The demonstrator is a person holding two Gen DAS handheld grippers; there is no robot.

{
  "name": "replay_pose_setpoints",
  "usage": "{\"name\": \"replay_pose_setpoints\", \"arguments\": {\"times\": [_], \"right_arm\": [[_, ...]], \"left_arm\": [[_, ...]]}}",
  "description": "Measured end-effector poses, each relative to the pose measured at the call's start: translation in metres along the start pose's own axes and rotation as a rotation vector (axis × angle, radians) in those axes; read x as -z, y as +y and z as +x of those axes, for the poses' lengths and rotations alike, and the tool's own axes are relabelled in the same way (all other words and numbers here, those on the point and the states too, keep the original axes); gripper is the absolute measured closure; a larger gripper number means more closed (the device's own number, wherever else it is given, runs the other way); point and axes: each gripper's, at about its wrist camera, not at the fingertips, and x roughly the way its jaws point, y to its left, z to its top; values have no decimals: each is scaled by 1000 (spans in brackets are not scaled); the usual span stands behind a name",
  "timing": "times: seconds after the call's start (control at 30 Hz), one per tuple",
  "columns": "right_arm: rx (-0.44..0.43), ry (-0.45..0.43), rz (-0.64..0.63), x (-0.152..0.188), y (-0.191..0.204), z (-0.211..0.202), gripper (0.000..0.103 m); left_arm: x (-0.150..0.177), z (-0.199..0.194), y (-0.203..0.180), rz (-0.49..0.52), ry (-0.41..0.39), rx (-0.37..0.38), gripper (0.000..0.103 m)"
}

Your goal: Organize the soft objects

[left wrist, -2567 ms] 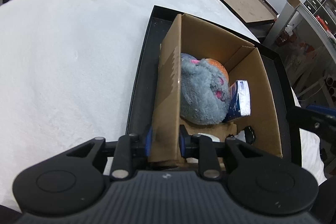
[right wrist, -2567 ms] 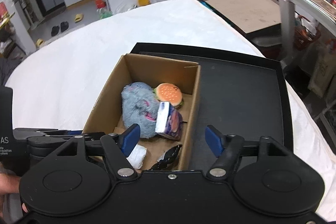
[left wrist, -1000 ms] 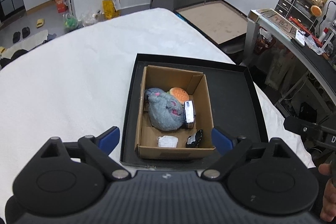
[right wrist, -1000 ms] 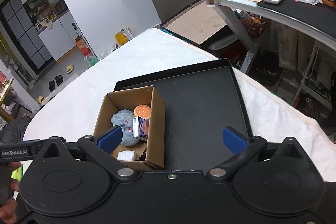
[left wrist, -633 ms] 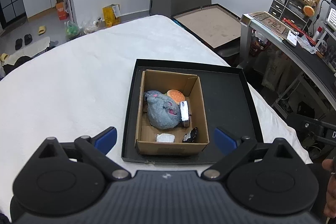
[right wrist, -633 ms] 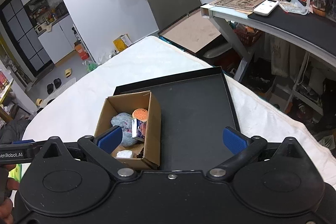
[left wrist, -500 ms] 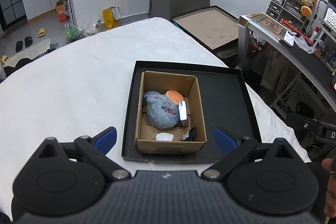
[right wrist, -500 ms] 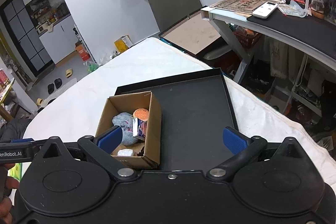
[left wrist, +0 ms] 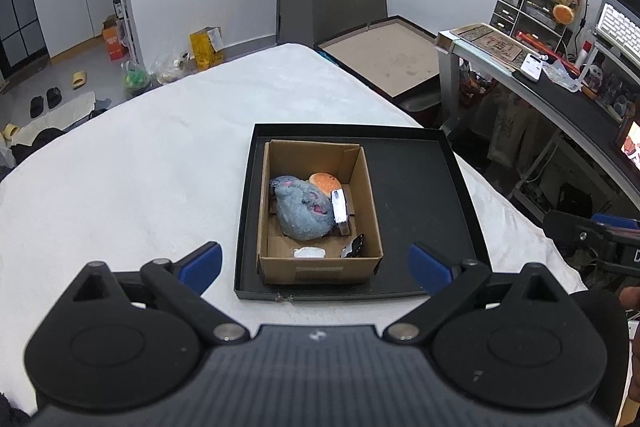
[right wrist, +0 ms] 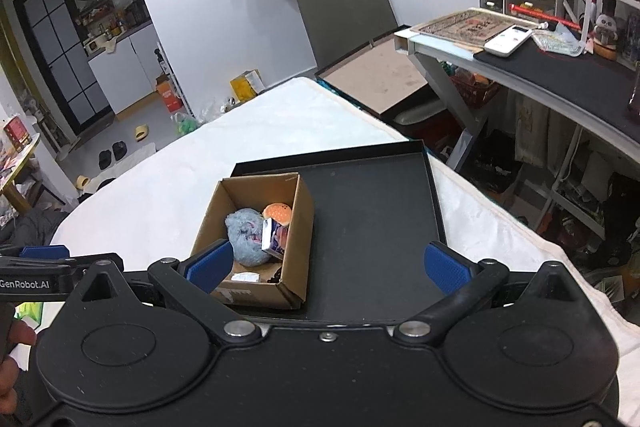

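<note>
While both grippers hang above the near edge of the bed (left wrist: 120, 179), neither holds anything: the left gripper (left wrist: 316, 263) is spread wide and empty, and so is the right gripper (right wrist: 326, 265). Just ahead and below lies the tray (left wrist: 420, 187), with the box (left wrist: 320, 269) standing in its left half, so the left gripper looks straight down the box's long axis, which runs away from it. The right gripper sees the box off to its left (its left finger overlaps the box's near corner in view), so the left seems the nearer hand for any reach in. Inside, nearest, lie a white packet (left wrist: 309, 252) and a dark wrapper (left wrist: 354, 246); behind them the grey plush (left wrist: 300, 213), a carton (left wrist: 339, 211) against its right side, and farthest the burger toy (left wrist: 325, 182). The soft things appear already gathered.
</note>
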Motion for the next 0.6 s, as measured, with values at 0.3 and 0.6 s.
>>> {"name": "replay_pose_setpoints", "arguments": {"times": [0.3, 0.6], "right_arm": [[-13, -28, -12, 3, 1, -15, 0], [-13, -37, -15, 6, 0, -19, 0]], "left_arm": [[5, -15, -4, -4, -26, 9, 4], [11, -22, -7, 1, -37, 13, 4]]}}
